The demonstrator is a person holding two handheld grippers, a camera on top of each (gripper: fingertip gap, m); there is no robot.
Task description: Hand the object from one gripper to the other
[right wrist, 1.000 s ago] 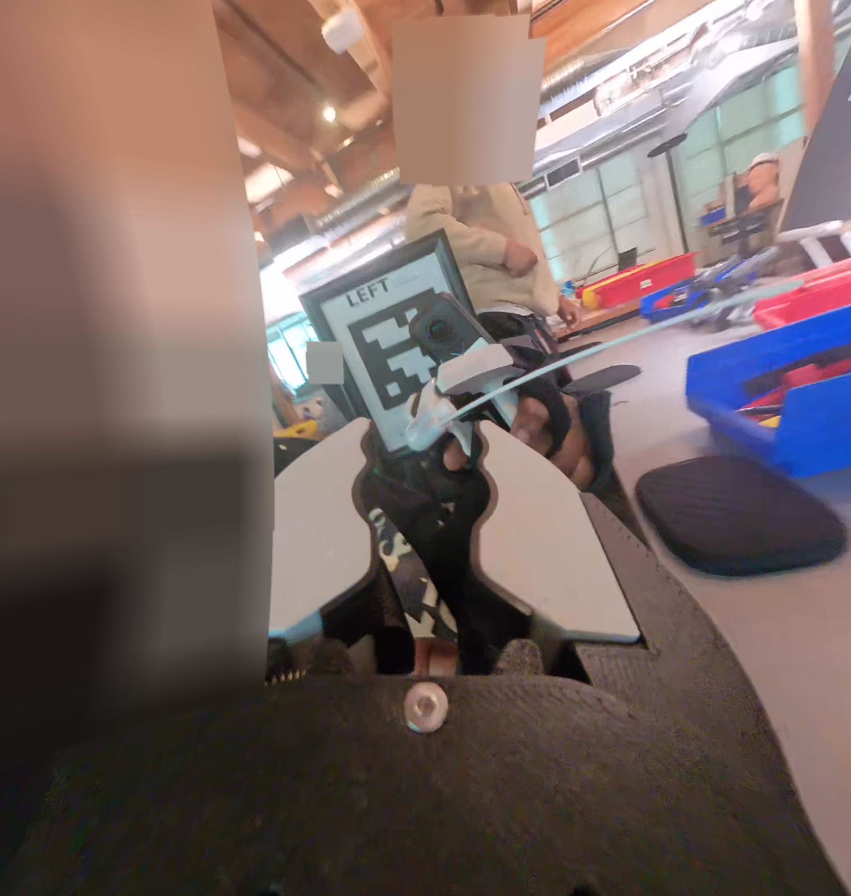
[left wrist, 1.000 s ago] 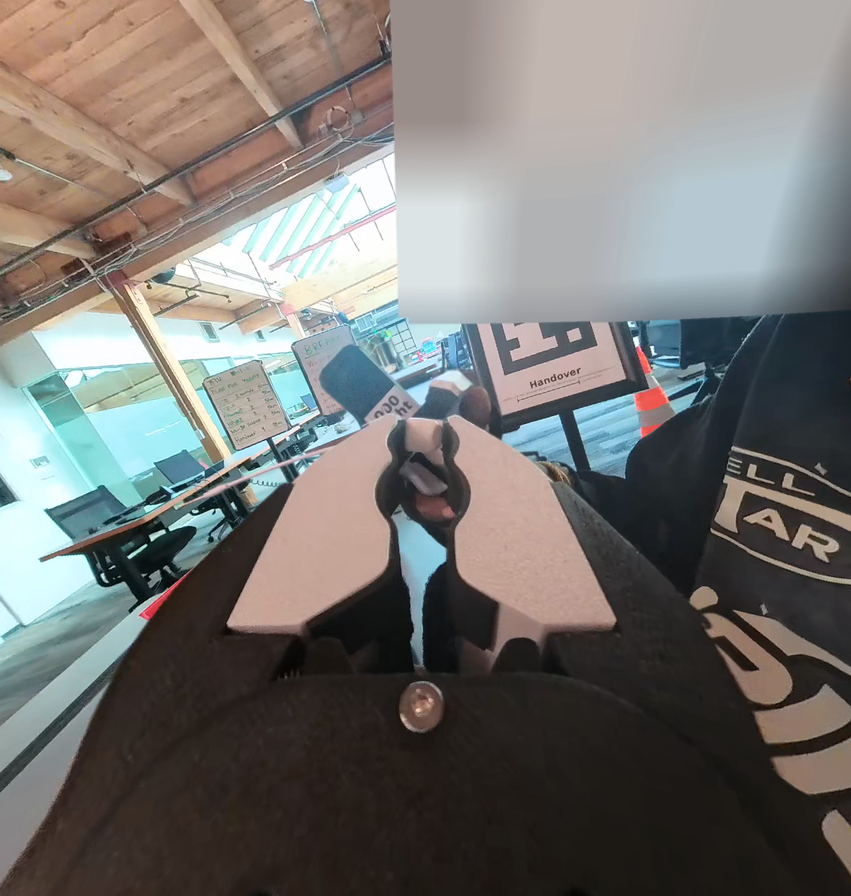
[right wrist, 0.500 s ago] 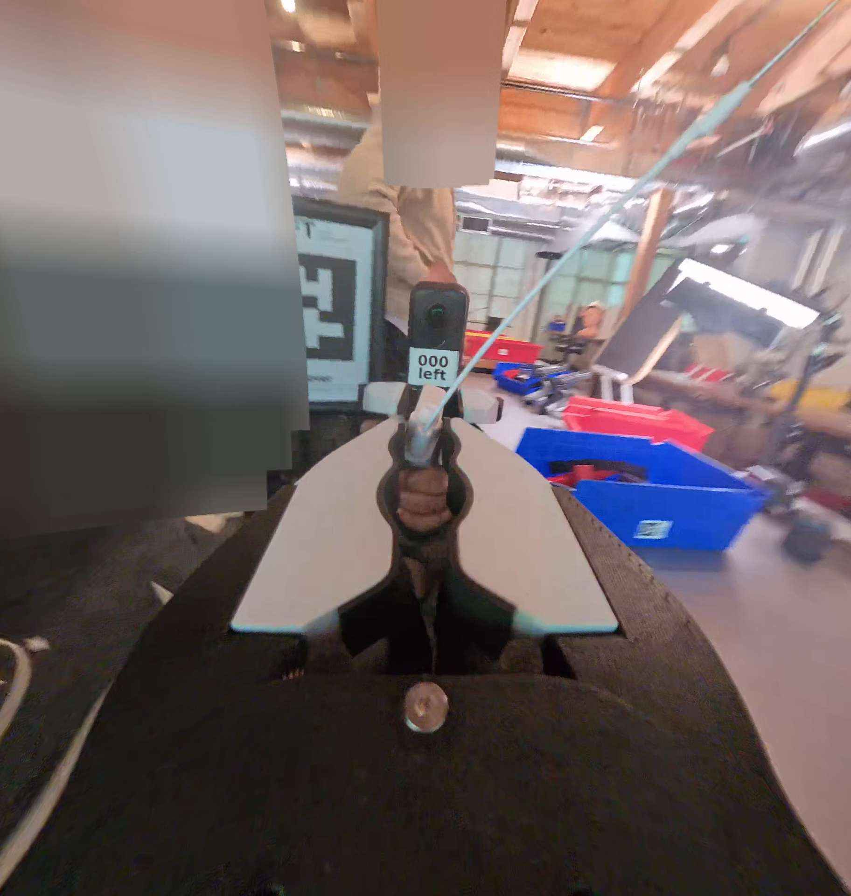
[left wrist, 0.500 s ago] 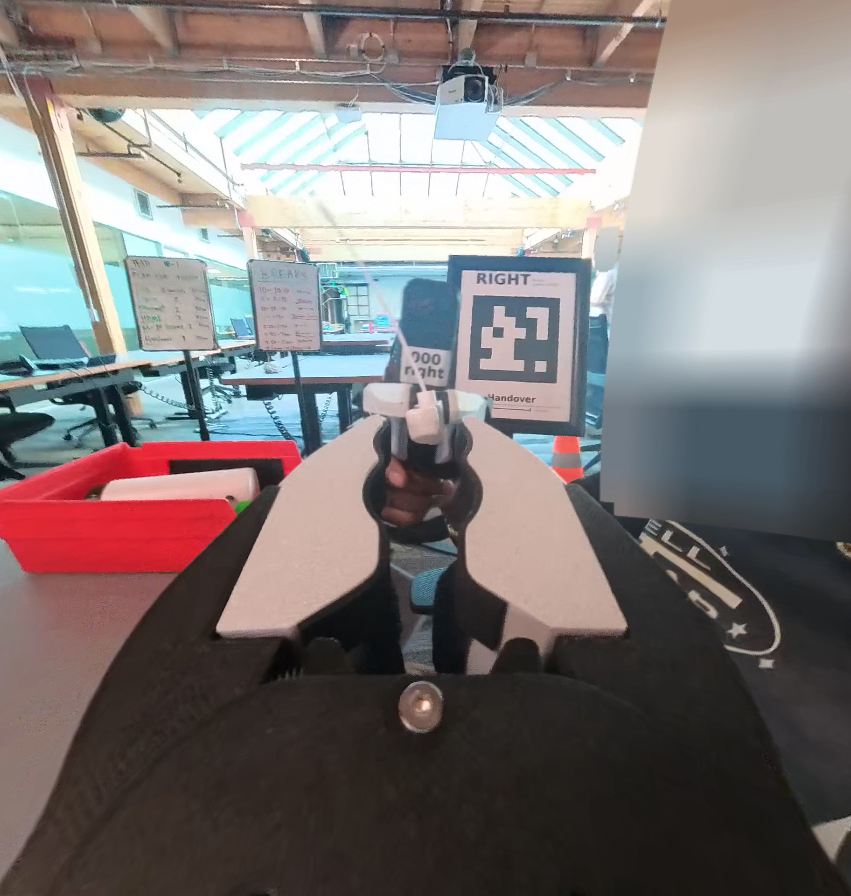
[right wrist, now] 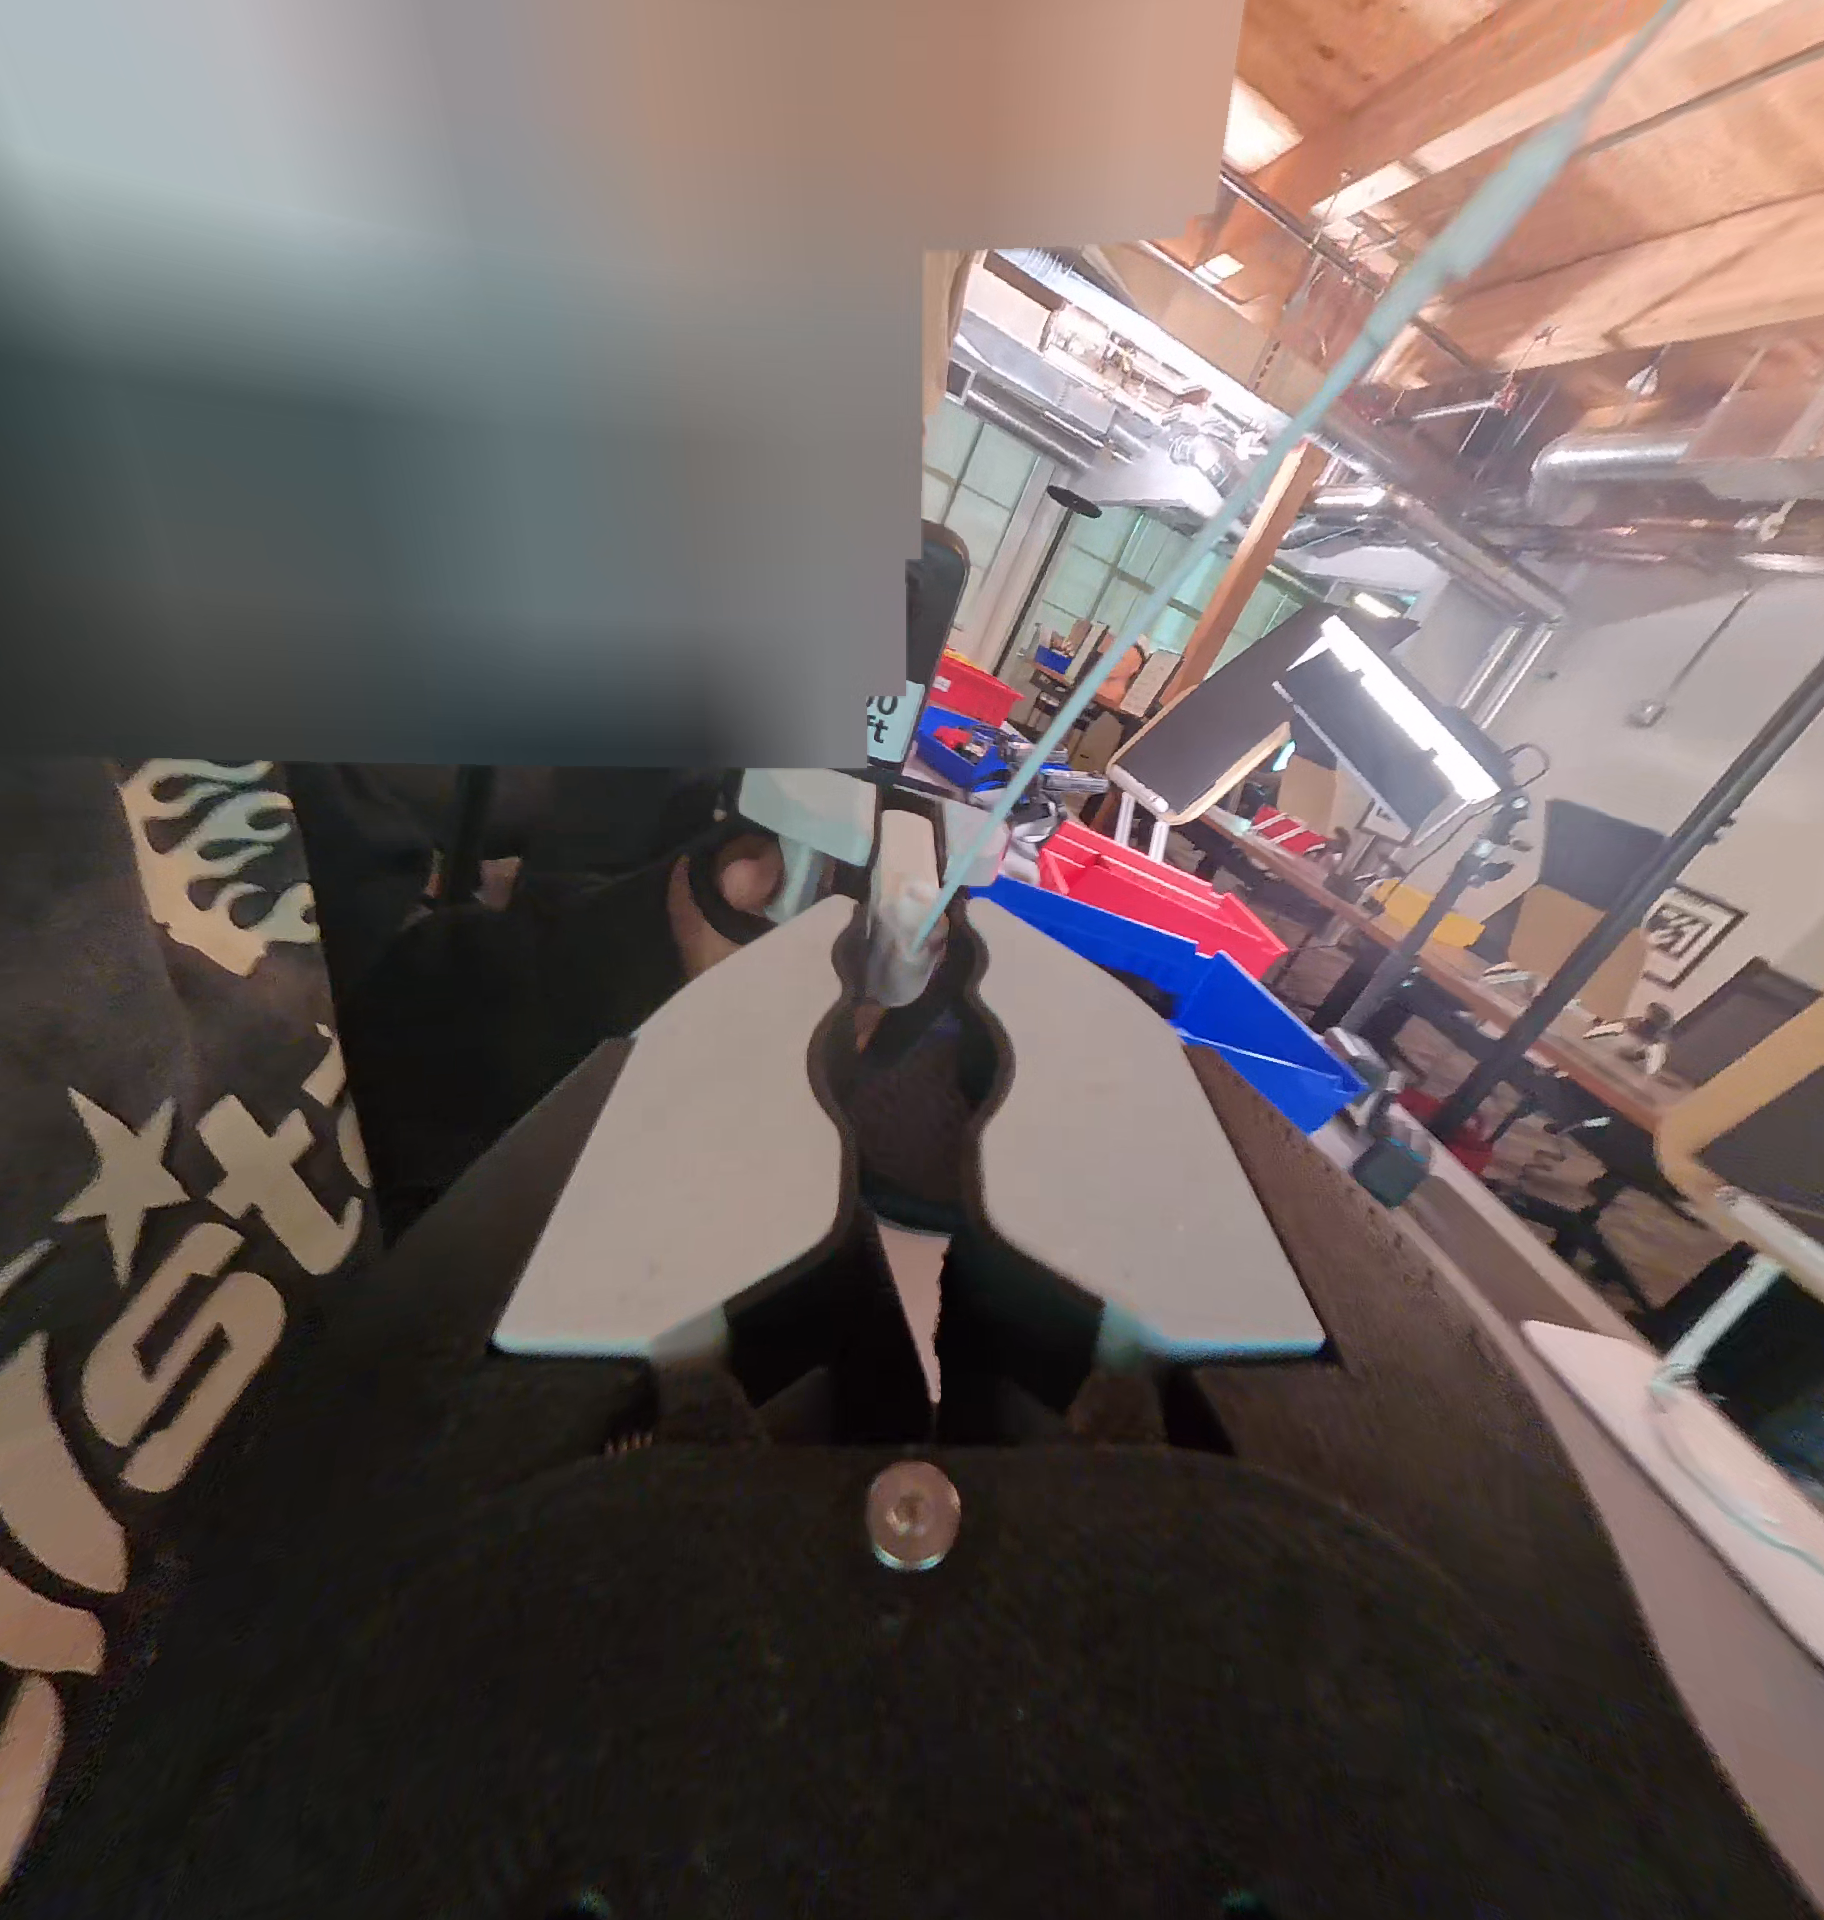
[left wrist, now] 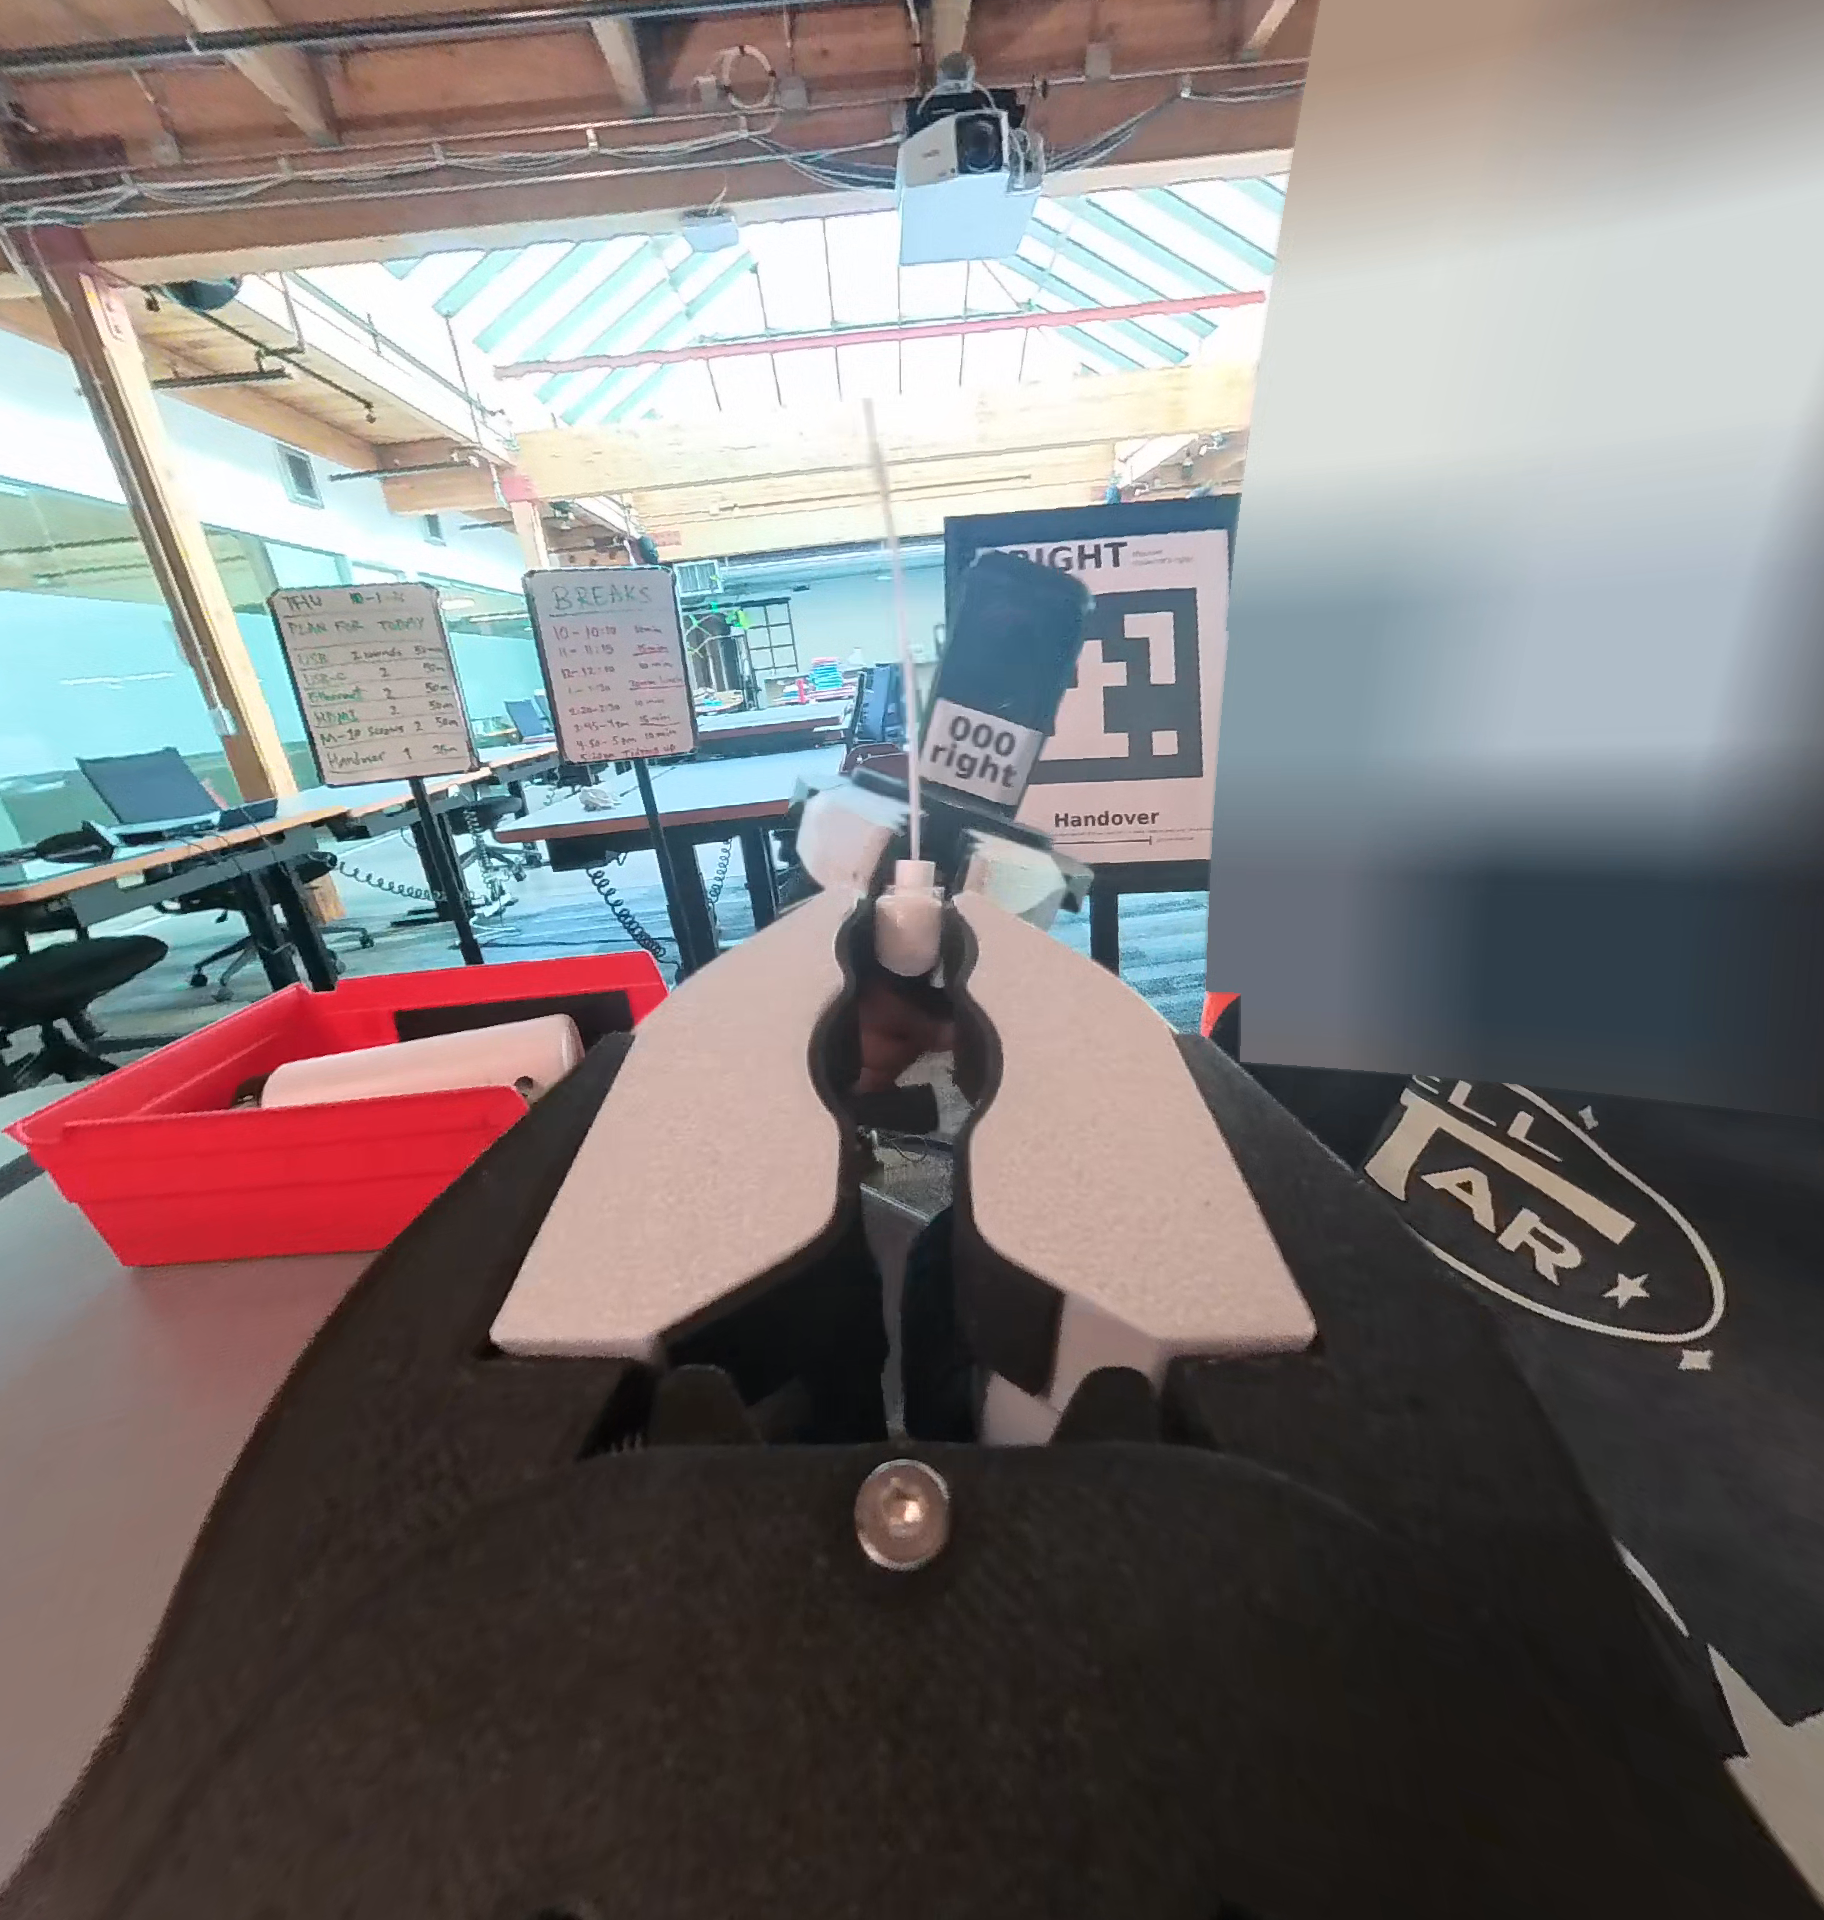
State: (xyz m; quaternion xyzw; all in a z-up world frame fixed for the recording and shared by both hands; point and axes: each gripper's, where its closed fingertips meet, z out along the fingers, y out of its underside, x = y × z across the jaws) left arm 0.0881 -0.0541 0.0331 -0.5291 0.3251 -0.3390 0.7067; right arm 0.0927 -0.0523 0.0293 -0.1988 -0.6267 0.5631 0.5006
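Jaws, left gripper (left wrist: 910, 920): drawn almost together, the tips clamped on a white plug (left wrist: 910, 925). A thin cord (left wrist: 887, 582) rises nearly straight up from the plug.
Jaws, right gripper (right wrist: 903, 940): likewise narrowed to a slit, the tips closed on the same plug, which is tipped slightly here. The cord slants up and to the right, out of the frame.

Pose: the two tools meet nose to nose, each with the other just beyond its own tips. The left one is held level above the table (left wrist: 108, 1403) edge. The right wrist view shows the room on a slant.

Object position: the plug sits at the very tips of both pairs of jaws, ahead of the rounded notch.

Writing-bearing items (text not transcribed):
- White label (left wrist: 975, 756) on the black camera body (left wrist: 1001, 665) atop the right gripper.
- Square-patterned marker board (left wrist: 1147, 675) behind it.
- Two handwritten whiteboards (left wrist: 373, 681) on stands.
- Dark garment (left wrist: 1614, 1299) with pale printed lettering.

Other items: a red bin (left wrist: 264, 1153) on the table and a blue bin (right wrist: 1199, 987).
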